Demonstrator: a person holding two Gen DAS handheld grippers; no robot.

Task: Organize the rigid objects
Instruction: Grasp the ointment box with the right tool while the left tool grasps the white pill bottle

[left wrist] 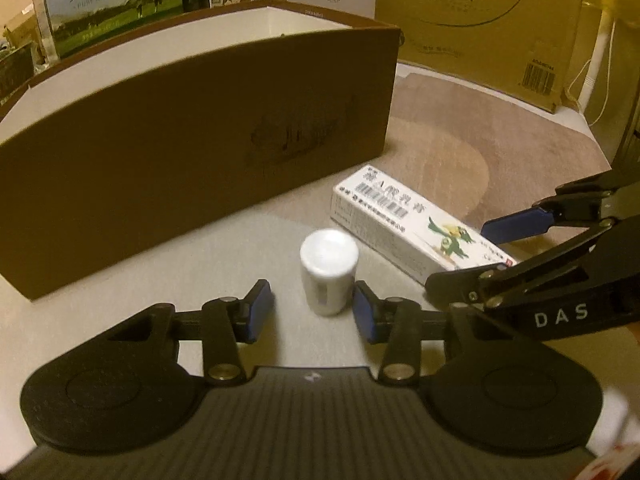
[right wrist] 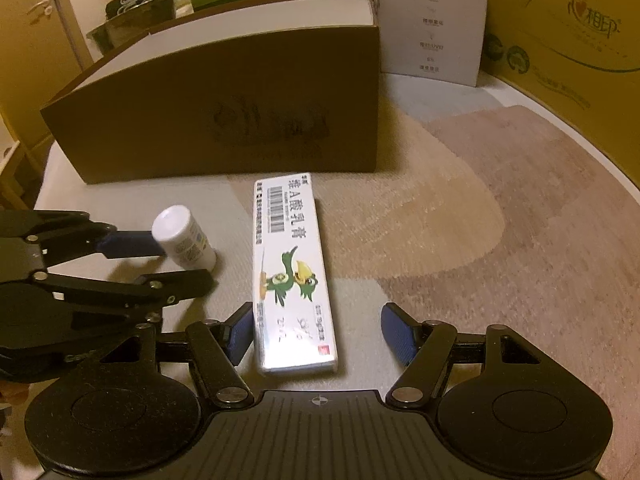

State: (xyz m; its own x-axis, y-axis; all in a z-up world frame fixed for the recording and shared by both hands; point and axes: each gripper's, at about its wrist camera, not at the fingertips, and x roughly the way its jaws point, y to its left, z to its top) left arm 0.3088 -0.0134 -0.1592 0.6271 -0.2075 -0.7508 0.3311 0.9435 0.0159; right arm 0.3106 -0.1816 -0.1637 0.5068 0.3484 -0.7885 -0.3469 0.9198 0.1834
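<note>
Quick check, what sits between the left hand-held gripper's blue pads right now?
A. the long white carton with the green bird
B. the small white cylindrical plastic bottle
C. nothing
B: the small white cylindrical plastic bottle stands upright between the left hand-held gripper pads, with gaps either side.

This looks like a room in a home, used to store things. A big brown box stands on a soft mat. Behind the brown box stand milk cartons with cows on them. To its right leans a large yellow carton. Behind it, to the left, is a cupboard door.
</note>
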